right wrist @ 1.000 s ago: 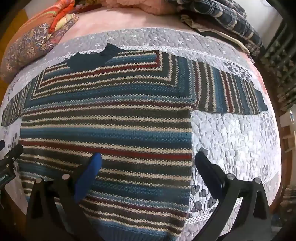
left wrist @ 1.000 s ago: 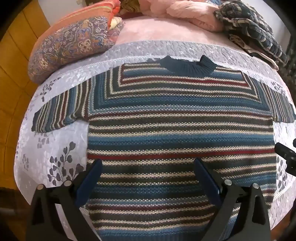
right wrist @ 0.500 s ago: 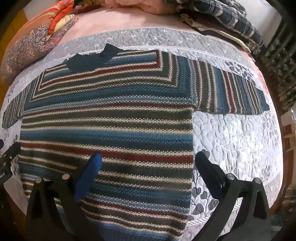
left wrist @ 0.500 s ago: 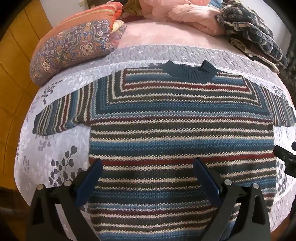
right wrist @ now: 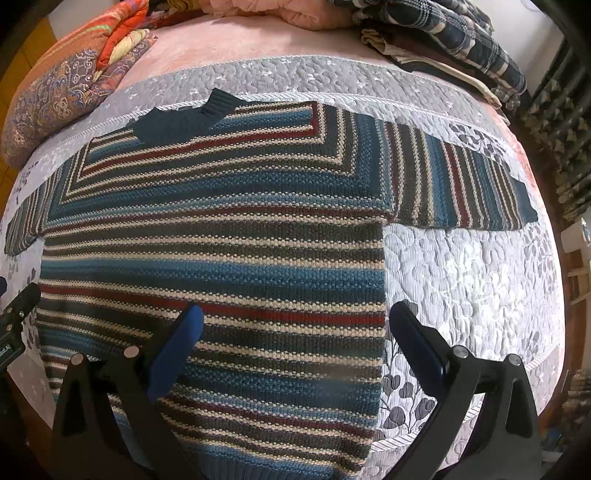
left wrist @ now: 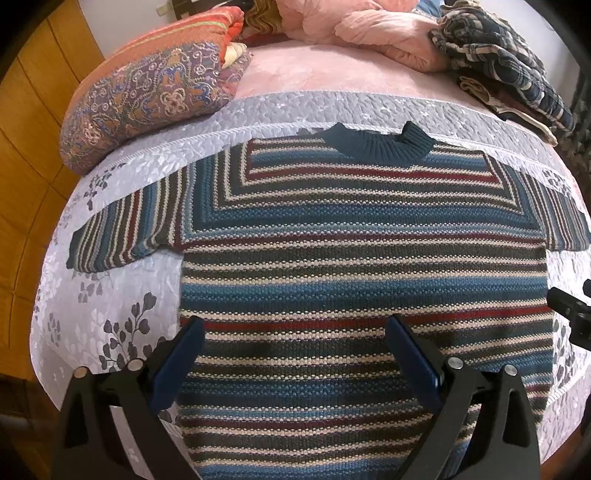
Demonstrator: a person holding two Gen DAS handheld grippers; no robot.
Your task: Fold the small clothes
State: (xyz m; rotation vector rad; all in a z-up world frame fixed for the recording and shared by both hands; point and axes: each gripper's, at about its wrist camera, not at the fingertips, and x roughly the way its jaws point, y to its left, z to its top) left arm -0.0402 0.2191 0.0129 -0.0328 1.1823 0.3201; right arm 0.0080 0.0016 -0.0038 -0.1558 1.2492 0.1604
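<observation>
A striped knit sweater (left wrist: 362, 258) in blue, red, cream and dark green lies flat on the bed, dark collar (left wrist: 376, 144) at the far side and both short sleeves spread out. My left gripper (left wrist: 293, 332) hovers open above its lower left part, blue pads wide apart, holding nothing. In the right wrist view the same sweater (right wrist: 221, 240) fills the frame, and my right gripper (right wrist: 295, 325) stands open over its lower right edge. The right sleeve (right wrist: 461, 192) stretches toward the bed's right side. The hem is partly hidden behind the gripper frames.
A grey quilted bedspread (left wrist: 110, 295) with leaf prints covers the bed. A patterned pillow (left wrist: 147, 99) lies at the far left, pink bedding (left wrist: 369, 29) at the back, and folded plaid cloth (right wrist: 461, 37) at the far right. Wooden floor shows left of the bed.
Both grippers have pulled back slightly from the sweater, so more of the far bed shows. Their jaws stay open and the sweater has not moved.
</observation>
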